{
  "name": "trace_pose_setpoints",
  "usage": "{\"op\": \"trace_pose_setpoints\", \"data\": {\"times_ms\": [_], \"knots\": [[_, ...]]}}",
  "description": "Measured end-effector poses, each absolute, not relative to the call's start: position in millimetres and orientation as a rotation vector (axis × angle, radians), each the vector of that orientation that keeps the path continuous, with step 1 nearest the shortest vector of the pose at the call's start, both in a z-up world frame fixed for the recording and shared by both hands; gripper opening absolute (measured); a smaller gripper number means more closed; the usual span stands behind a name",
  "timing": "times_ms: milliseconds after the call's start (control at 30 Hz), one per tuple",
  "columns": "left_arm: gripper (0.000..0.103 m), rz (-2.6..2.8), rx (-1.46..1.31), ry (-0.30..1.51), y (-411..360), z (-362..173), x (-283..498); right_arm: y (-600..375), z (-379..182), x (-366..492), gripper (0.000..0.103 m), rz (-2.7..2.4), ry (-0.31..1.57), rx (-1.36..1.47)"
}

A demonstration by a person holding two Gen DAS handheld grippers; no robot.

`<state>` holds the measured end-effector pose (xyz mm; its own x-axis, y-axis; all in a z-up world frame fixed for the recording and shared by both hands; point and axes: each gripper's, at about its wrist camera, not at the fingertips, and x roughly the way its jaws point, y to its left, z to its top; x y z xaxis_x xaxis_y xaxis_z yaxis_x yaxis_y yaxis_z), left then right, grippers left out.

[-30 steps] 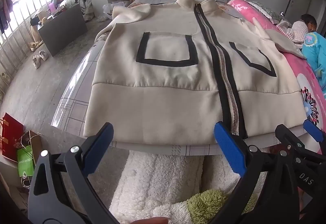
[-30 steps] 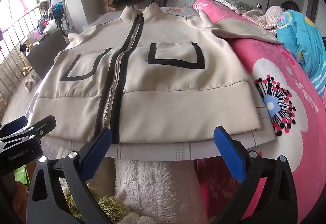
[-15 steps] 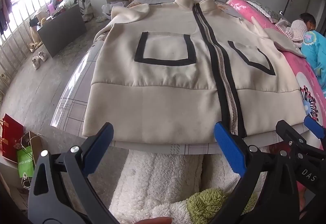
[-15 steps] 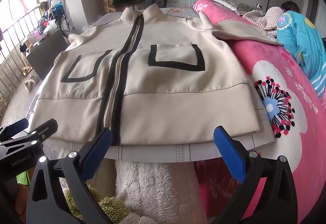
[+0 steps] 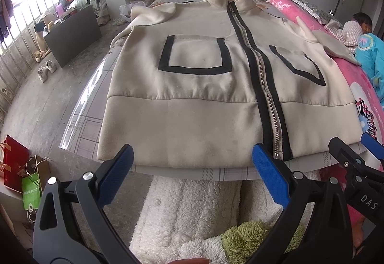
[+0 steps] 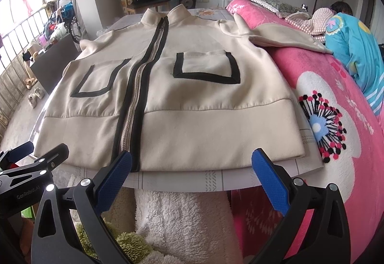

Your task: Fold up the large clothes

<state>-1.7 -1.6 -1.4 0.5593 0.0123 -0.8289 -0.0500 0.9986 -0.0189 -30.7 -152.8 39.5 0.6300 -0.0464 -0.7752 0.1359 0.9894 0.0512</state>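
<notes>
Along the table's point(image 5: 79, 124) near edge lies the jacket point(image 5: 204, 100), soft, thick, probably floppy; left gripper point(image 5: 192, 175) and right gripper point(image 6: 192, 175) hover spread wide, empty, hem corners looking the best grabs.

Matt cream cloth jacket point(image 5: 204, 124) – metal zipper point(image 5: 266, 96), glossy plastic table cover point(image 5: 79, 120), fluffy pink blanket point(image 6: 336, 144)

Pink blanket point(image 6: 336, 120) crowds the jacket's point(image 6: 192, 100) right side — left side open.

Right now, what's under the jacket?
The cream jacket lies on a checked table cover under clear plastic, showing along the near hem and the table's left side. On the far right, one sleeve rests on the pink blanket. The rest is covered.
</notes>
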Motion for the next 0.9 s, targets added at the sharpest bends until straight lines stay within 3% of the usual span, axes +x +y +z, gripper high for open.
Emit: {"op": "trace_pose_setpoints", "data": {"times_ms": [533,900], "knots": [[0.096,0.026,-0.033,0.934,8,-7,13,-153,54,-30,0.098,-0.148,0.824,0.067],[0.096,-0.066,-0.056,0.744,13,13,12,-169,57,-22,0.098,-0.105,0.791,0.115]]}}
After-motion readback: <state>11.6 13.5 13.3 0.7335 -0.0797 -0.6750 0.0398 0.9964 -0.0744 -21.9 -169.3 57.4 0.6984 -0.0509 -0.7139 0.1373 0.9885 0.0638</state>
